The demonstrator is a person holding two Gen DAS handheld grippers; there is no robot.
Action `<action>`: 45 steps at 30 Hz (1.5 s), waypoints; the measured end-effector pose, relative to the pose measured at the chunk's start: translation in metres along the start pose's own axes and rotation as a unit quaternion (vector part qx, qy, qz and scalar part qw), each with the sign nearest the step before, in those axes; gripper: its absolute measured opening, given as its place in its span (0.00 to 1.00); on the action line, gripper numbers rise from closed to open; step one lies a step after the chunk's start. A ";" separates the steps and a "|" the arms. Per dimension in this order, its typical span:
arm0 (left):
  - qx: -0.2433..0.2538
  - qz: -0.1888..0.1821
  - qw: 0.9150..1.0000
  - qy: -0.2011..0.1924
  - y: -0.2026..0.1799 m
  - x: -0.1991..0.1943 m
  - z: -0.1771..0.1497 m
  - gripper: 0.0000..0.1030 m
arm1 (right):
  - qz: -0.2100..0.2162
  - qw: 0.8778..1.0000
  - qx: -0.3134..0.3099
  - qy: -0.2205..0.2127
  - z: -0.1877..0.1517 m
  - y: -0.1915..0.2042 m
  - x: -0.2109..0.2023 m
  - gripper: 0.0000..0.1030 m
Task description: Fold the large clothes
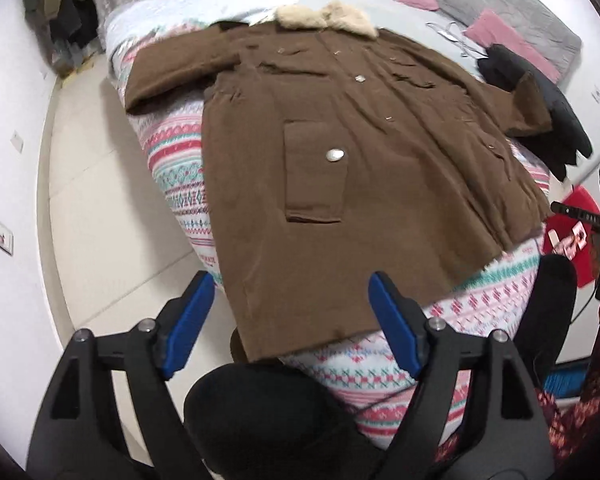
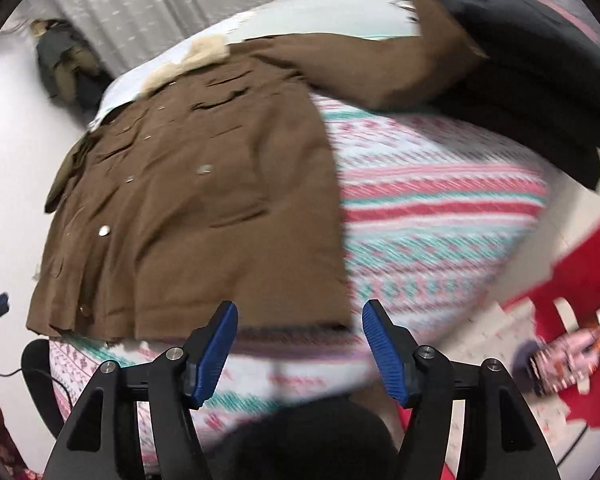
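A large brown coat (image 1: pixel 340 168) with a cream fur collar (image 1: pixel 328 18) lies spread flat, front up, on the bed, sleeves out to both sides. It also shows in the right wrist view (image 2: pixel 204 200). My left gripper (image 1: pixel 292 284) is open and empty, hovering over the coat's bottom hem near its left corner. My right gripper (image 2: pixel 298 312) is open and empty, hovering over the hem's right corner. The right sleeve (image 2: pixel 380 68) reaches toward a black garment.
The bed has a patterned pink, teal and white cover (image 1: pixel 172 184). A black garment (image 1: pixel 540 92) lies at the bed's right edge. Pink pillows (image 1: pixel 504 40) and a wire hanger (image 1: pixel 452 36) lie at the head. A red stool (image 2: pixel 572 280) stands at right. Tiled floor (image 1: pixel 100 208) is left.
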State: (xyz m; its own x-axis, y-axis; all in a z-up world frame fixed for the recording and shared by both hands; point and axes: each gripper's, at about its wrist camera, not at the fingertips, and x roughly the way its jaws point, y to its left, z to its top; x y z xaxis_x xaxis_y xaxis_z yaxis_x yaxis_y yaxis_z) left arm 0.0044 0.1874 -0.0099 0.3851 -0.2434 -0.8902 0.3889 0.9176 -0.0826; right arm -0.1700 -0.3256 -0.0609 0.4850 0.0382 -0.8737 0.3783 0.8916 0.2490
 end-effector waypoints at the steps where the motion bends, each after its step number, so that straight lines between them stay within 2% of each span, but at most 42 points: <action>1: -0.013 0.004 1.000 0.011 0.005 0.007 0.000 0.77 | 0.005 1.000 -0.003 0.001 0.005 0.003 0.009 0.64; 4: -0.063 0.023 0.996 0.059 0.024 0.035 -0.003 0.77 | -0.009 1.000 0.008 0.004 0.015 -0.004 0.030 0.65; 6: -0.078 0.019 0.994 0.072 0.032 0.045 -0.007 0.77 | -0.017 1.000 0.023 0.008 0.020 -0.012 0.044 0.65; 8: -0.091 0.006 0.993 0.081 0.037 0.053 -0.011 0.77 | 0.003 0.999 0.049 0.017 0.023 -0.021 0.055 0.65; 11: -0.106 -0.027 0.989 0.096 0.040 0.067 -0.018 0.77 | 0.037 0.996 0.076 0.034 0.024 -0.029 0.067 0.65; 13: -0.118 -0.051 0.986 0.109 0.039 0.076 -0.020 0.77 | 0.043 0.995 0.081 0.041 0.024 -0.028 0.075 0.69; 15: -0.139 -0.088 0.978 0.130 0.039 0.088 -0.025 0.77 | 0.046 0.995 0.081 0.041 0.025 -0.025 0.077 0.71; 16: -0.154 -0.116 0.971 0.139 0.038 0.094 -0.030 0.77 | 0.050 0.995 0.081 0.043 0.026 -0.023 0.078 0.71; 17: -0.163 -0.134 0.967 0.145 0.035 0.096 -0.032 0.76 | 0.056 0.994 0.079 0.047 0.026 -0.019 0.079 0.71; 18: -0.164 -0.141 0.966 0.143 0.031 0.096 -0.033 0.67 | 0.061 0.994 0.075 0.051 0.027 -0.015 0.079 0.71; 19: -0.157 -0.139 0.969 0.131 0.026 0.091 -0.033 0.62 | 0.059 0.995 0.064 0.052 0.026 -0.009 0.079 0.64; 20: -0.151 -0.134 0.972 0.123 0.022 0.087 -0.032 0.49 | 0.057 0.996 0.052 0.051 0.026 -0.003 0.077 0.55; 21: -0.146 -0.124 0.975 0.109 0.017 0.078 -0.031 0.30 | 0.059 0.996 0.047 0.050 0.026 0.000 0.076 0.25; 23: -0.137 -0.122 0.980 0.079 0.010 0.057 -0.026 0.23 | 0.068 0.996 0.047 0.035 0.027 0.003 0.064 0.18; 25: -0.129 -0.125 0.983 0.033 0.005 0.026 -0.022 0.20 | 0.069 0.997 0.042 -0.008 0.029 0.005 0.036 0.11; 26: -0.126 -0.117 0.985 0.012 0.006 0.010 -0.020 0.19 | 0.068 0.996 0.039 -0.036 0.030 0.003 0.017 0.11; 27: -0.128 -0.111 0.986 0.003 0.007 0.001 -0.020 0.18 | 0.062 0.995 0.040 -0.064 0.031 -0.001 -0.005 0.10; 29: -0.129 -0.098 0.987 0.015 0.013 0.001 -0.025 0.18 | 0.047 0.995 0.043 -0.076 0.032 -0.011 -0.020 0.10; 30: -0.122 -0.081 0.988 0.042 0.012 0.013 -0.030 0.18 | 0.036 0.996 0.039 -0.068 0.031 -0.014 -0.018 0.10; 33: -0.087 -0.022 0.990 0.111 0.007 0.057 -0.044 0.20 | -0.021 1.000 0.010 0.013 0.019 -0.017 0.025 0.11; 34: -0.082 -0.016 0.989 0.118 0.005 0.063 -0.046 0.21 | -0.044 0.998 -0.004 0.051 0.010 -0.017 0.049 0.13; 35: -0.071 -0.004 0.991 0.114 0.000 0.063 -0.045 0.25 | -0.060 0.995 -0.012 0.072 0.003 -0.017 0.065 0.16; 36: -0.059 0.008 0.992 0.109 -0.005 0.061 -0.042 0.28 | -0.064 0.996 -0.015 0.065 -0.001 -0.018 0.067 0.18; 37: -0.051 0.019 0.993 0.103 -0.008 0.056 -0.038 0.32 | -0.063 0.997 -0.011 0.054 -0.001 -0.019 0.062 0.25; 38: -0.042 0.027 0.994 0.093 -0.010 0.047 -0.032 0.43 | -0.068 0.997 -0.003 0.048 0.001 -0.020 0.056 0.30; 39: -0.037 0.035 0.995 0.084 -0.010 0.042 -0.028 0.60 | -0.073 0.996 0.003 0.042 0.002 -0.021 0.050 0.40; 40: -0.031 0.045 0.996 0.073 -0.009 0.037 -0.022 0.68 | -0.080 0.996 0.007 0.033 0.005 -0.023 0.041 0.46; 41: -0.025 0.060 0.997 0.051 -0.009 0.030 -0.014 0.77 | -0.082 0.996 0.008 0.023 0.009 -0.024 0.033 0.48; 45: -0.018 0.101 0.995 0.010 0.000 0.032 0.016 0.78 | -0.070 0.997 0.009 -0.010 0.027 -0.018 0.013 0.63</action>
State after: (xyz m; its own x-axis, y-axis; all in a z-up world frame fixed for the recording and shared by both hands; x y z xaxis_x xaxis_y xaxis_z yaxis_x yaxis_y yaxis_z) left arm 0.0304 0.1746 -0.0312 0.4355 -0.0462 -0.8990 0.2742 0.9580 0.0836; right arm -0.1496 -0.3535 -0.0652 0.4428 -0.0950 -0.8916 0.4564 0.8798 0.1330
